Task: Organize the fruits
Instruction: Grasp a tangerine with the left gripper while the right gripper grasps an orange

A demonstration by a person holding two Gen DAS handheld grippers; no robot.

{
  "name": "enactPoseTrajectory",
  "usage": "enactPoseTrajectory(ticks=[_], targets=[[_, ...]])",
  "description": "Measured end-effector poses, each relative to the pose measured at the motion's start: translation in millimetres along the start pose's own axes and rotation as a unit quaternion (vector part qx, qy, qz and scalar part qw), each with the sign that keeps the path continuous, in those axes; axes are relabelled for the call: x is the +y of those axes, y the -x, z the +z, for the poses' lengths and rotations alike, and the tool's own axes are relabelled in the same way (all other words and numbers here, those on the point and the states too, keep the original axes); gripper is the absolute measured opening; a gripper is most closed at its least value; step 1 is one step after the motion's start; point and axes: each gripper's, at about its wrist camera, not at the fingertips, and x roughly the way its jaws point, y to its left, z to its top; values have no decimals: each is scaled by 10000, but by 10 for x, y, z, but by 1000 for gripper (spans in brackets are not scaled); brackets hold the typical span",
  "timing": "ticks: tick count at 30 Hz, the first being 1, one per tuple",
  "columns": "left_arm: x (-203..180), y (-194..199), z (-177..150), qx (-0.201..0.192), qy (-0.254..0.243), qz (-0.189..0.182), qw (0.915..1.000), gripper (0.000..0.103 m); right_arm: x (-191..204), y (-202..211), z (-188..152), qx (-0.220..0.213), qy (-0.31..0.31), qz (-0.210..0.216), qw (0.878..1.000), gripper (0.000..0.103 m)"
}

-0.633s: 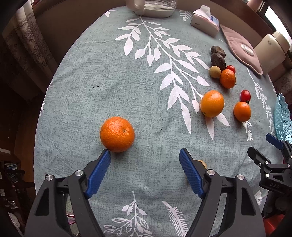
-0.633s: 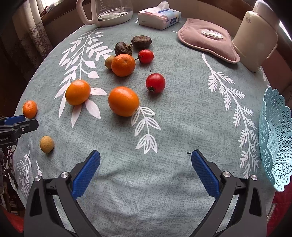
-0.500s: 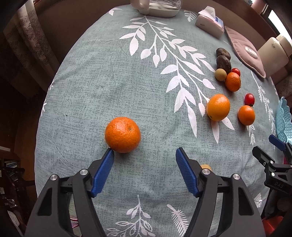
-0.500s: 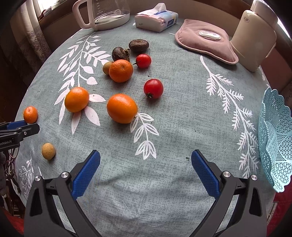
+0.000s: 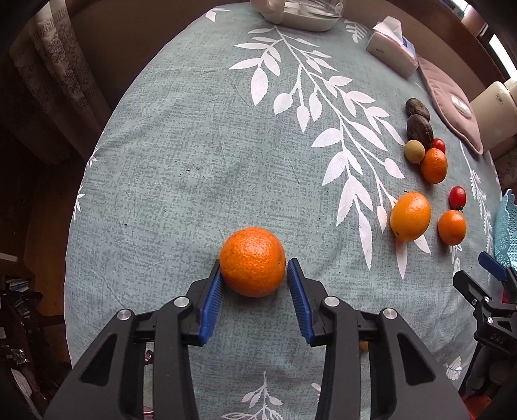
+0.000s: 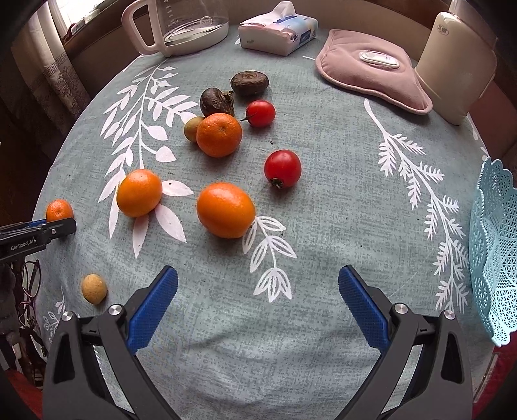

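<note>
A pebbly orange mandarin [image 5: 252, 261] rests on the grey-green leaf-print tablecloth [image 5: 194, 155]. My left gripper [image 5: 254, 267] is shut on it, one blue pad pressing each side. From the right wrist view this mandarin [image 6: 59, 210] is at the far left, just behind the left gripper's tips [image 6: 48, 231]. My right gripper [image 6: 258, 274] hangs open over bare cloth, holding nothing. Ahead of it lie three more oranges [image 6: 226, 210], [image 6: 139, 193], [image 6: 219, 135], two red tomatoes [image 6: 282, 168], [image 6: 260, 113], two dark brown fruits [image 6: 217, 101] and a small tan fruit [image 6: 94, 288].
A teal lattice basket [image 6: 494, 245] stands at the table's right edge. Along the back are a glass kettle [image 6: 181, 26], a tissue pack [image 6: 278, 32], a pink pad [image 6: 371, 68] and a cream appliance [image 6: 455, 64]. A curtain hangs beyond the left edge.
My left gripper moved forward and sideways until the mandarin sat between its pads, then closed on it. The right gripper stayed open and shifted only slightly.
</note>
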Motion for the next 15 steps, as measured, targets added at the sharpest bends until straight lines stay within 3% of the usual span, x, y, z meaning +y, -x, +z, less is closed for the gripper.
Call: enactPoseTrajectory(ticks=[11, 15], targets=[[-21, 58, 90, -65, -203, -168, 9996, 36, 97, -134, 192, 110, -90, 132, 9998, 76], [-93, 90, 154, -117, -304, -227, 9992, 36, 90, -218, 324, 205, -303, 327, 9988, 64]])
